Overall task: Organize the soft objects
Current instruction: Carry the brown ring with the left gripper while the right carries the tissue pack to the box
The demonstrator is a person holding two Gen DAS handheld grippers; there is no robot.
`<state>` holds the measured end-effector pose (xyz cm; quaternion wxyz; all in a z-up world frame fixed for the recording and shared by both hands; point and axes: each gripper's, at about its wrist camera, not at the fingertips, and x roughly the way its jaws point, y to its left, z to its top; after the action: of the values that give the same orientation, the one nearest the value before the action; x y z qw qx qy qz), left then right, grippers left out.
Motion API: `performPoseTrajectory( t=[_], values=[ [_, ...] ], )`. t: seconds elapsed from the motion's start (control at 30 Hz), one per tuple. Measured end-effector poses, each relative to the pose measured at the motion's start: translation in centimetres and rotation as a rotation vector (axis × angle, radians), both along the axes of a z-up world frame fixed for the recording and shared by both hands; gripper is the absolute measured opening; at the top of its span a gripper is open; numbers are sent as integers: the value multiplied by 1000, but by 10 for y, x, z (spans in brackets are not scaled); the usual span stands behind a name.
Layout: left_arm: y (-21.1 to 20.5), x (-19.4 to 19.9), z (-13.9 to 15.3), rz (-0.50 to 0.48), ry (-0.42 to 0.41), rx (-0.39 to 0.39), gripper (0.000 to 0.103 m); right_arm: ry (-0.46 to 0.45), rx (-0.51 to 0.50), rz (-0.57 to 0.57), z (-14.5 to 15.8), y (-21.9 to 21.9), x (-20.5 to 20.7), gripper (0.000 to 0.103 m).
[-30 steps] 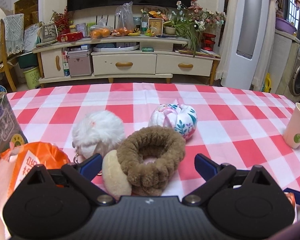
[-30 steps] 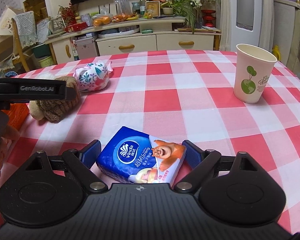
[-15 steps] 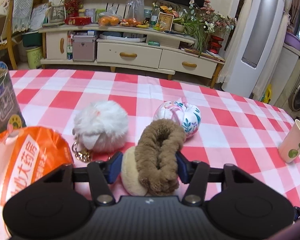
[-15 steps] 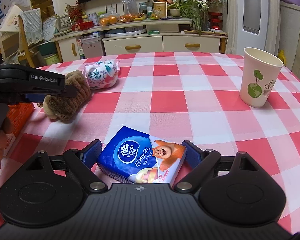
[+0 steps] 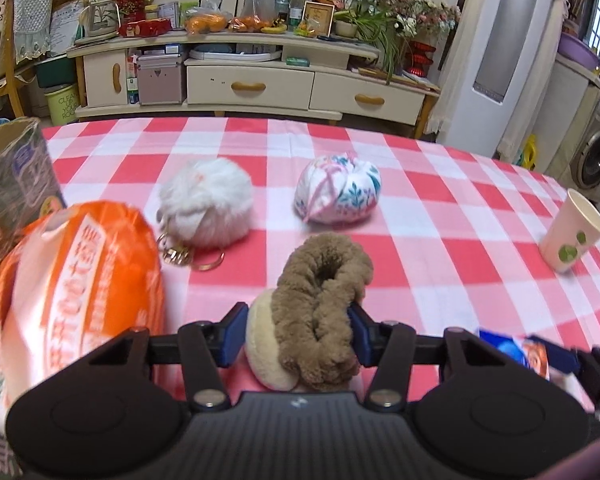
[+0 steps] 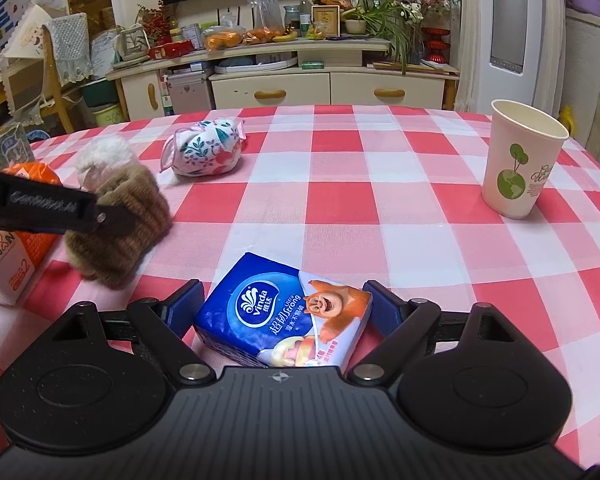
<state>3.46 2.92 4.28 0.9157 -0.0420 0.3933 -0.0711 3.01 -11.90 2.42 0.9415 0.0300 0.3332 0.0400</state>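
Note:
My left gripper is shut on a brown plush ring with a cream pad, squeezing it narrow between the blue pads. In the right wrist view the same plush sits at the left, under the left gripper's black finger. A white fluffy pompom with a key ring and a floral fabric pouch lie on the checked cloth beyond it. My right gripper stands open low over the table. A blue tissue pack lies between its fingers.
An orange and white bag and a dark carton crowd the left side. A paper cup stands upright at the right. The red and white checked tablecloth covers the table; a cabinet stands beyond the far edge.
The left jaws closed from wide open onto the brown plush and squeezed it. That gripper then shifted a little to the right with it. The right gripper and tissue pack stayed put.

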Motion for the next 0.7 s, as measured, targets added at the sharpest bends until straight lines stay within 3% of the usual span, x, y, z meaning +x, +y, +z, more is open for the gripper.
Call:
performPoseTrajectory(
  t=[0.33, 0.7],
  values=[
    [10, -36, 2, -14, 26, 7, 49, -32, -51, 17, -2, 3, -9, 103],
    [24, -74, 5, -16, 36, -58, 45, -38, -21, 3, -4, 0, -29, 103]
  ],
)
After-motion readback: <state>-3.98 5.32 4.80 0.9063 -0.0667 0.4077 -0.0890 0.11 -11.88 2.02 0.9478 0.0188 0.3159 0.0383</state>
